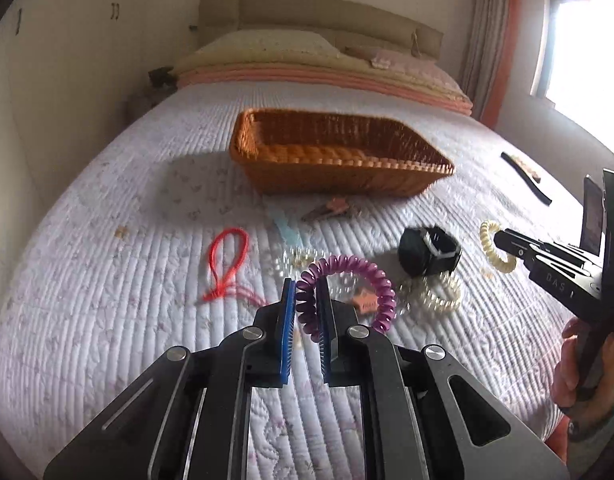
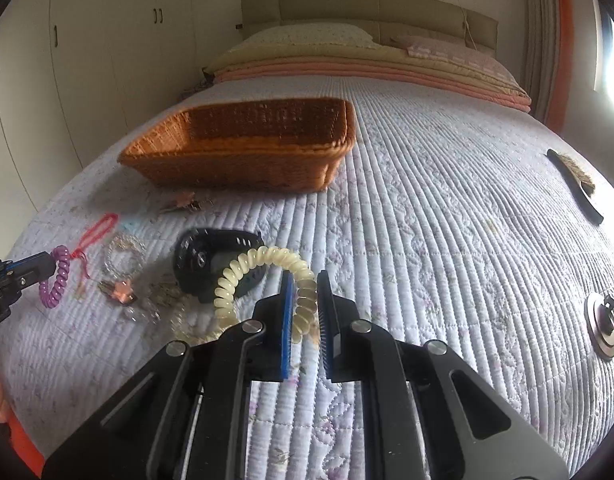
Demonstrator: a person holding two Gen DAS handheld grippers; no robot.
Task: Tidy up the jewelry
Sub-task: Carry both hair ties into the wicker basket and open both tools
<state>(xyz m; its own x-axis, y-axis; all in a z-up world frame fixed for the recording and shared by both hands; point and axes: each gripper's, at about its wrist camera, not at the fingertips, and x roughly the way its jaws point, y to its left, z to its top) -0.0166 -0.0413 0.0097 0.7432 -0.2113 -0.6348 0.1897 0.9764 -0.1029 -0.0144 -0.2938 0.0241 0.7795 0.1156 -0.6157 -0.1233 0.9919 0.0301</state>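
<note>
My left gripper [image 1: 306, 286] is shut on a purple spiral hair tie [image 1: 371, 276], lifted just above the quilt. My right gripper [image 2: 305, 280] is shut on a cream spiral hair tie [image 2: 259, 266], which hangs to its left. Each gripper shows in the other's view: the right gripper [image 1: 501, 240] at the right edge, the left gripper [image 2: 53, 266] at the left edge. A brown wicker basket [image 1: 407, 176] [image 2: 211, 168] stands further up the bed. On the quilt lie a red cord loop [image 1: 227, 256], a black watch [image 1: 427, 252] [image 2: 211, 256], clear bead bracelets [image 1: 435, 294] and a star clip [image 1: 365, 302].
A black comb-like piece [image 2: 579, 188] lies near the bed's right side. Folded blankets and pillows [image 1: 307, 64] are stacked at the headboard. Wardrobe doors [image 2: 67, 60] line the left wall; a bright window [image 1: 587, 60] is on the right. A person's hand [image 1: 587, 368] holds the right gripper.
</note>
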